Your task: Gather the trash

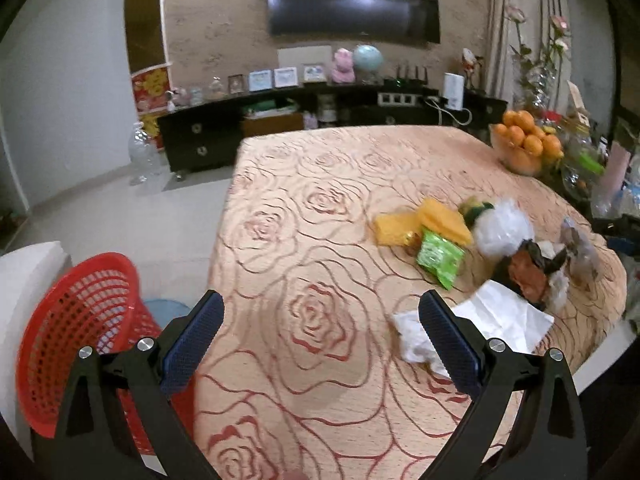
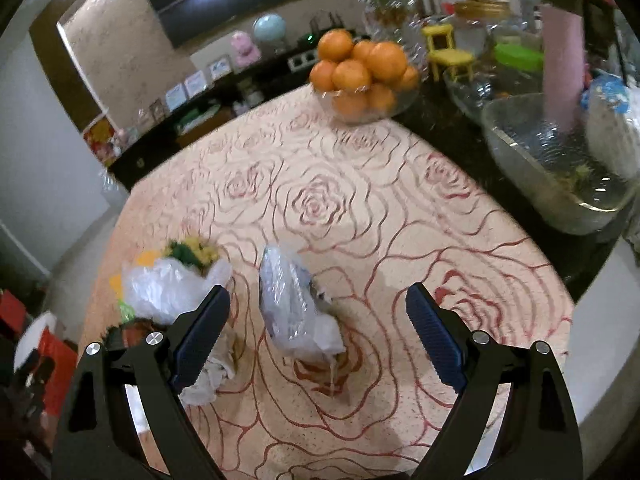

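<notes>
Trash lies scattered on a rose-patterned tablecloth [image 1: 320,200]: yellow wrappers [image 1: 424,222], a green packet [image 1: 440,258], a clear plastic bag [image 1: 502,232], a brown wrapper [image 1: 528,274] and crumpled white paper [image 1: 416,334]. My left gripper [image 1: 322,320] is open over the cloth, its right finger just in front of the white paper. A red mesh basket [image 1: 76,332] stands beside the table at lower left. In the right wrist view my right gripper [image 2: 318,312] is open, with a crumpled clear plastic bag [image 2: 296,308] lying between its fingers, not pressed. Another plastic bag [image 2: 168,286] lies to the left.
A glass bowl of oranges [image 2: 360,76] stands at the table's far side. A large glass dish [image 2: 560,164], a pink cylinder [image 2: 562,68] and a small yellow stool [image 2: 446,52] crowd the dark counter on the right. A TV [image 1: 352,0] and low cabinet [image 1: 280,120] stand behind.
</notes>
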`<control>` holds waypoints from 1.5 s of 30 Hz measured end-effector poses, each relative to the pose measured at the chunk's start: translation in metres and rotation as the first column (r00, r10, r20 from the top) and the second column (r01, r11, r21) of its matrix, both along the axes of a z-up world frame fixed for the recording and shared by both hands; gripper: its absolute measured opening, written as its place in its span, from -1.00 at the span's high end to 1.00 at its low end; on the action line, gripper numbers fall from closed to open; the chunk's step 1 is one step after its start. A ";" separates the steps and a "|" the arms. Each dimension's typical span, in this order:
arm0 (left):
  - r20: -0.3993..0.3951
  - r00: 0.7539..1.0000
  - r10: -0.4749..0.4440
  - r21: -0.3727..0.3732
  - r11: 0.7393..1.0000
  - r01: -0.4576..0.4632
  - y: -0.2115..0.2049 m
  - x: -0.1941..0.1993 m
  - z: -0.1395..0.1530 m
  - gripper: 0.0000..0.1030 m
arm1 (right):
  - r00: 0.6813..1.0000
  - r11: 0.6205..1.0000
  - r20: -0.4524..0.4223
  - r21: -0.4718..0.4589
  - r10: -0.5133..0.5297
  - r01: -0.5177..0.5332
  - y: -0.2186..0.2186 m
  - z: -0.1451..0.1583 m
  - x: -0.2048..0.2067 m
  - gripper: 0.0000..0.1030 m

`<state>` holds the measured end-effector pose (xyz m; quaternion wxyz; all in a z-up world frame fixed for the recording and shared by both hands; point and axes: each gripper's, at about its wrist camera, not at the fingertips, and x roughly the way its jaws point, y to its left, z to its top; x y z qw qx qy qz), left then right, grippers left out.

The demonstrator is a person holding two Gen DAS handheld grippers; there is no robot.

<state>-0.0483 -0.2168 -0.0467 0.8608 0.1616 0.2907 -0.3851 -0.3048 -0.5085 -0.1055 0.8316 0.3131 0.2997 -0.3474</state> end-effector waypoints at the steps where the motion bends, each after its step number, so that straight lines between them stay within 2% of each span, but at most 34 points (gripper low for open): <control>1: -0.009 1.000 -0.005 0.001 1.000 0.005 -0.001 0.000 -0.002 -0.83 | 1.000 1.000 -0.019 -0.008 0.007 -0.007 -0.001 -0.003 0.004 -0.69; 5: -0.070 0.997 -0.027 -0.018 1.000 0.026 -0.005 0.004 -0.005 -0.83 | 0.992 0.996 -0.103 -0.046 0.065 -0.070 0.002 -0.017 0.024 -0.63; 7: -0.103 0.994 -0.047 -0.040 0.998 0.043 -0.006 0.004 -0.005 -0.83 | 0.984 0.994 -0.159 -0.052 0.084 -0.094 0.003 -0.022 0.032 -0.36; 8: -0.118 0.991 -0.062 -0.054 0.997 0.056 -0.007 0.004 -0.006 -0.83 | 0.981 0.994 -0.173 -0.043 0.089 -0.098 0.003 -0.025 0.033 -0.28; 10: -0.120 0.989 -0.091 -0.056 0.995 0.085 -0.010 -0.001 -0.008 -0.83 | 0.978 0.994 -0.181 -0.003 0.106 -0.108 0.000 -0.032 0.034 0.10; 13: -0.090 0.988 -0.125 -0.021 0.992 0.124 -0.019 -0.010 -0.013 -0.82 | 0.980 0.995 -0.172 -0.003 0.097 -0.099 -0.001 -0.032 0.032 0.29; 19: -0.120 0.982 -0.147 0.017 0.989 0.150 -0.037 -0.011 -0.026 -0.81 | 0.985 0.996 -0.146 0.011 0.094 -0.094 -0.003 -0.032 0.030 0.31; 22: -0.153 0.977 -0.150 0.053 0.986 0.160 -0.050 -0.009 -0.039 -0.68 | 0.984 0.994 -0.146 0.014 0.106 -0.105 -0.002 -0.031 0.033 0.31; 25: -0.153 0.978 -0.144 0.120 0.979 0.163 -0.060 -0.010 -0.053 -0.57 | 0.984 0.994 -0.136 0.015 0.112 -0.111 -0.001 -0.030 0.035 0.31; 28: -0.156 0.980 -0.126 0.152 0.977 0.150 -0.060 -0.006 -0.059 -0.50 | 0.985 0.993 -0.129 0.018 0.117 -0.116 0.000 -0.029 0.036 0.31; 34: -0.175 0.982 -0.068 0.140 0.986 0.093 -0.049 0.008 -0.059 -0.46 | 0.985 0.992 -0.121 0.020 0.125 -0.124 0.001 -0.029 0.037 0.31; 37: -0.213 0.974 -0.075 0.129 0.986 0.104 -0.050 0.010 -0.061 -0.26 | 0.985 0.992 -0.116 0.018 0.130 -0.128 0.001 -0.028 0.038 0.31; 41: -0.262 0.961 -0.090 0.087 0.989 0.117 -0.050 0.014 -0.061 0.26 | 0.983 0.990 -0.116 0.018 0.139 -0.138 0.003 -0.029 0.039 0.31; 45: -0.291 0.953 -0.084 0.035 0.995 0.099 -0.047 0.019 -0.057 0.27 | 0.984 0.990 -0.113 0.019 0.138 -0.137 0.003 -0.028 0.039 0.31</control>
